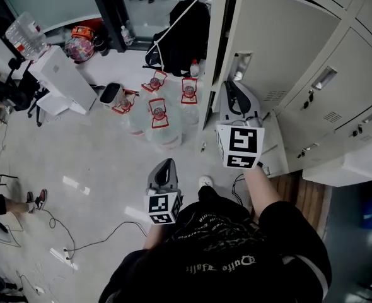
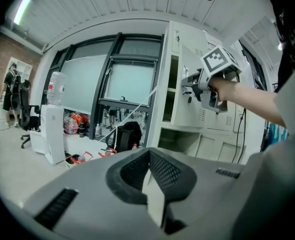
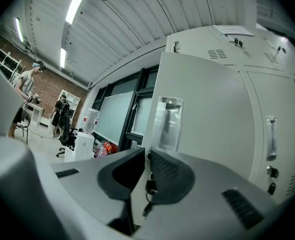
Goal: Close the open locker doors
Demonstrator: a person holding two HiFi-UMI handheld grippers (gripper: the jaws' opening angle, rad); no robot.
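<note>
A pale grey locker door [image 3: 212, 124] stands swung out from a bank of grey lockers [image 1: 337, 87]. The bank's other doors, at 3 o'clock in the head view, lie shut and flat. A tall recessed metal handle [image 3: 168, 124] is set near the door's free edge, and vent slots are cut lower in the panel. Below the handle a small dark key [image 3: 148, 186] is seen, with something thin dangling from it.

The right gripper [image 3: 145, 155] is held at that free edge. Its jaws are drawn nearly together, with only a narrow slit between them. The key sits in the slit, close against the jaw at 3 o'clock, and a pale gap shows on its other side. The left gripper [image 2: 148, 153] is held low at 6 o'clock in the head view, well apart from the lockers. Its jaws are pressed together with nothing between them.

At 9 o'clock of the door's free edge, water jugs [image 1: 159, 115] with red handles are clustered on the floor [image 1: 98, 163], near the edge. A black bag [image 1: 186, 30] is seen beyond them at 12 o'clock. From 7 to 9 o'clock the floor is open and crossed only by thin cables [image 1: 91, 235].
</note>
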